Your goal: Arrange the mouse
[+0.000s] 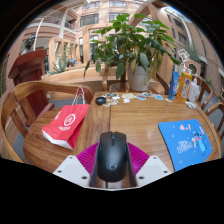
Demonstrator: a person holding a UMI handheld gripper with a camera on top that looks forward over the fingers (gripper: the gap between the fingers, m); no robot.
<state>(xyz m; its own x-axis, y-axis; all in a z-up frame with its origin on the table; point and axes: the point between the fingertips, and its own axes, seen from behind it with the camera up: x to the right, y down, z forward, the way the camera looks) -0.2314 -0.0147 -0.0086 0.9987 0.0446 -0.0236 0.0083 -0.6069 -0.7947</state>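
A black computer mouse (112,156) sits between my gripper's (112,172) two fingers, its front pointing away from me. The magenta pads (86,155) press against both of its sides, so the gripper is shut on it. It is held over the near part of a wooden table (140,120). A blue mouse mat (186,142) with a printed pattern lies on the table, ahead of the fingers to the right.
A red paper bag (66,125) lies on the table to the left of the fingers. Small items (120,98), a blue bottle (174,82) and a large potted plant (130,45) stand at the far edge. Wooden chairs (25,100) stand at the left.
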